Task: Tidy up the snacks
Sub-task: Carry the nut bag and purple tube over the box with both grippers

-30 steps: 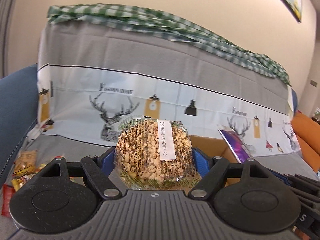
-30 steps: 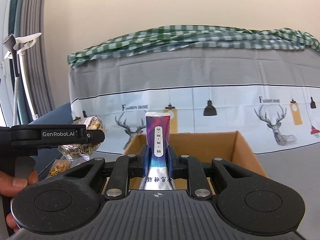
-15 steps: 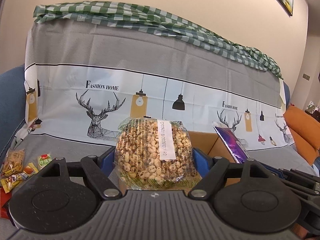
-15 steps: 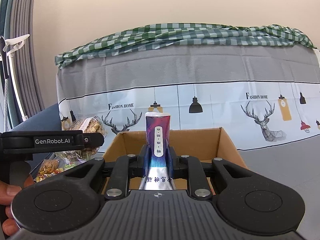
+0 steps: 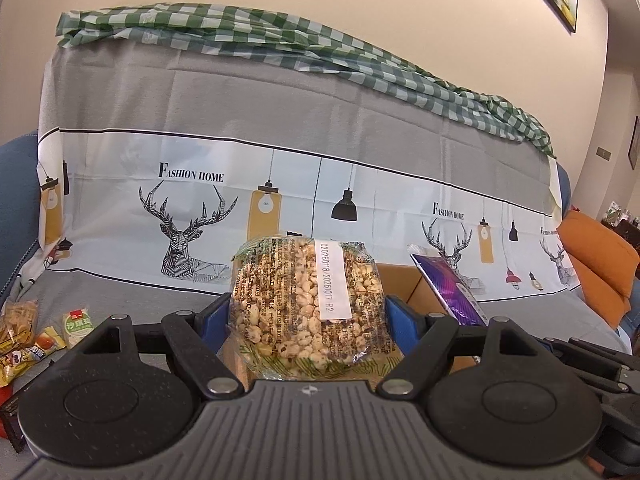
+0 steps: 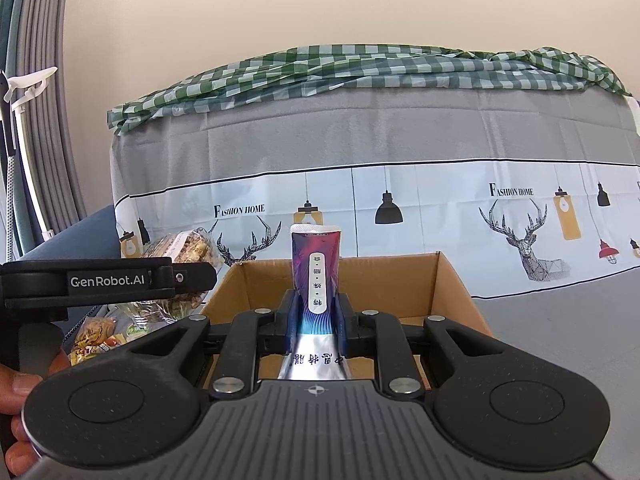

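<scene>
**Two snacks held at the box, more wait on the sofa**

A cover (image 5: 200, 168) printed "FASHION HOME" fills mid-frame. Below it stands the box (image 6: 452, 280). The left gripper (image 5: 306, 312) clamps a puffed-grain pack (image 5: 306, 304), labelled "C2026018-2026017 R2", centre frame; the right gripper (image 6: 316, 312) pinches a purple pouch (image 6: 316, 264). Loose snacks (image 5: 28, 336) remain lower left.

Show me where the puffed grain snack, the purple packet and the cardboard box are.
puffed grain snack (image 5: 296, 304): left wrist view, middle of the clear wrapper.
purple packet (image 6: 316, 264): right wrist view, upper printed part.
cardboard box (image 6: 452, 284): right wrist view, inner right wall.
</scene>
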